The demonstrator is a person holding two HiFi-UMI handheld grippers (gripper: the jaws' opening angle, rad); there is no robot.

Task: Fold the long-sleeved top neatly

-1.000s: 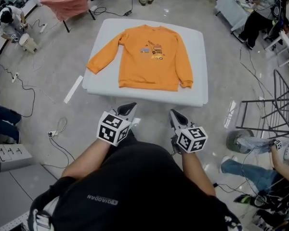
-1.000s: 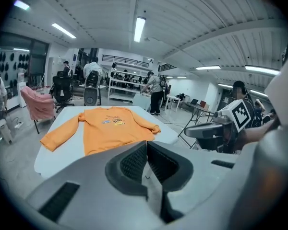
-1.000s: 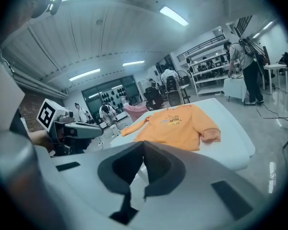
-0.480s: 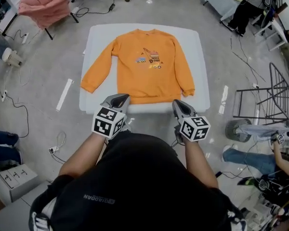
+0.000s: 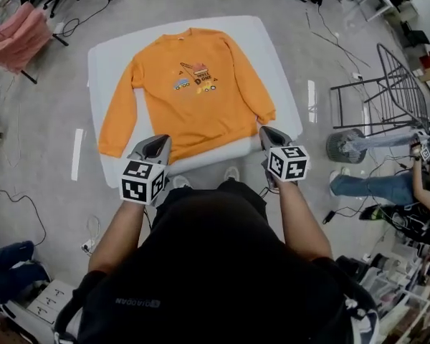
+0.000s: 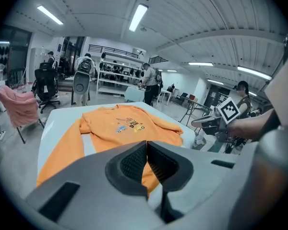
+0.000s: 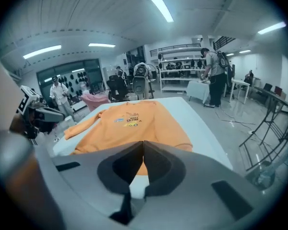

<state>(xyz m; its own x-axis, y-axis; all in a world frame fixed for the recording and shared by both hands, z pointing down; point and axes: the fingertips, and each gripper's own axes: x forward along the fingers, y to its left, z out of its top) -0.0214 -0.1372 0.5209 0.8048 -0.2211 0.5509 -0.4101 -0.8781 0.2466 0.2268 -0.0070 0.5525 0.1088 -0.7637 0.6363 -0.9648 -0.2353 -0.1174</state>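
Head view shows the orange long-sleeved top (image 5: 193, 95) spread flat, print up, on the white counter (image 5: 276, 63), with the left gripper (image 5: 156, 143) and right gripper (image 5: 269, 133) just beside its hem, while the gripper views alone show both pairs of fingers pressed together on nothing.

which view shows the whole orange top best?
Head view: the whole orange top lies flat on the white table, both sleeves in sight. The left gripper view and right gripper view each show it low and foreshortened, with part of the near hem hidden behind the jaws.
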